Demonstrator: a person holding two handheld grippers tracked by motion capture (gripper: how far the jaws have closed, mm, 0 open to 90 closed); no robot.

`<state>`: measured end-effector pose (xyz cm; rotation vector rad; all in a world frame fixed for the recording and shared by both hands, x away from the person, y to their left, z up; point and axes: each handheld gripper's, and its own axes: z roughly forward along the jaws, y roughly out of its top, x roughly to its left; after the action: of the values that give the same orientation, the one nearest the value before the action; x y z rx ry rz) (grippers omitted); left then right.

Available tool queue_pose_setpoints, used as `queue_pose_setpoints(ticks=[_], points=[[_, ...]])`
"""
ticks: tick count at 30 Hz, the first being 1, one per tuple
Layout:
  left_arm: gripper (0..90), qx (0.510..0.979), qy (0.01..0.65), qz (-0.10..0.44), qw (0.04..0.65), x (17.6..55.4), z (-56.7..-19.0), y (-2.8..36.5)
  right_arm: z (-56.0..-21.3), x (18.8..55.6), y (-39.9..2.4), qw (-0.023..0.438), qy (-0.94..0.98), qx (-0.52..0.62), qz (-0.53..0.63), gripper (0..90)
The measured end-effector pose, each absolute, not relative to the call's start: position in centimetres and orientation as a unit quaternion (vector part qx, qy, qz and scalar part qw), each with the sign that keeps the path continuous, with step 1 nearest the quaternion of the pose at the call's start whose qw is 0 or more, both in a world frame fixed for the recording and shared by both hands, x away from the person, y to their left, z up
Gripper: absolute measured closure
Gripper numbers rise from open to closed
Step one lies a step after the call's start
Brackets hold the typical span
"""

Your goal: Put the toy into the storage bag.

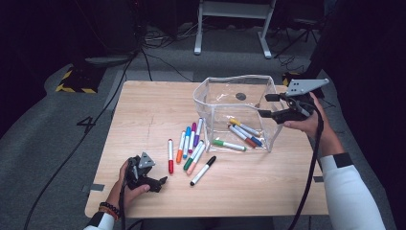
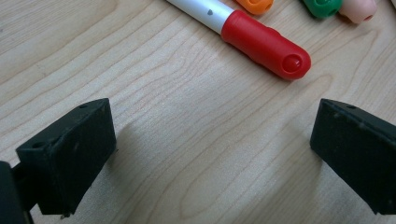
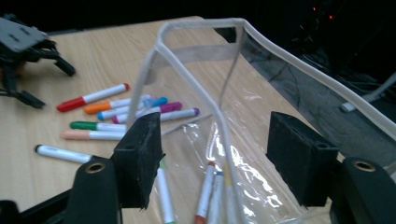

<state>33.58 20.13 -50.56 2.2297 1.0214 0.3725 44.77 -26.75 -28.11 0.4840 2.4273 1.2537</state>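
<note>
Left gripper low over the table, jaws wide apart and empty, red marker just beyond them. Right gripper farther off at the clear pouch's rim, jaws apart, holding nothing; rim seems to pass between them, contact unclear. Four markers lie inside the pouch.

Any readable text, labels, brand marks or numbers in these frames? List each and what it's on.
"4": pale mark on the grey floor left of the table.
Small dark mark on the barrel of the red-capped marker: too small to read.
Other markers and the clear pouch: no legible print.
</note>
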Motion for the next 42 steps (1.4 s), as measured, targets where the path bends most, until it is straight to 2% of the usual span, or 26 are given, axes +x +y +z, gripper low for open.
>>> queue_pose_setpoints(ticks=[5, 13, 22, 29, 38, 42], points=[[0.5, 0.85, 0.389, 0.142, 0.325, 33.6, -50.6, 20.1, -28.2, 41.6, -26.9, 0.197, 0.848, 0.159, 0.467, 37.4], [0.5, 0.85, 0.39, 0.143, 0.325, 33.6, -50.6, 20.1, -30.5, 37.7, -26.1, 0.18, 0.85, 0.121, 0.48, 37.5], [0.5, 0.85, 0.39, 0.143, 0.325, 33.6, -50.6, 20.1, -34.3, 35.9, -24.7, 0.159, 0.865, 0.094, 0.465, 37.3], [0.5, 0.849, 0.391, 0.143, 0.325, 33.6, -50.6, 20.1, -38.2, 36.3, -22.5, 0.123, 0.88, 0.082, 0.452, 32.7], [0.5, 0.849, 0.391, 0.143, 0.325, 33.6, -50.6, 20.1, -43.7, 39.0, -17.2, 0.073, 0.899, 0.06, 0.427, 32.5], [0.5, 0.849, 0.391, 0.143, 0.325, 33.6, -50.6, 20.1, -45.0, 39.8, -15.4, 0.057, 0.908, 0.051, 0.411, 32.7]])
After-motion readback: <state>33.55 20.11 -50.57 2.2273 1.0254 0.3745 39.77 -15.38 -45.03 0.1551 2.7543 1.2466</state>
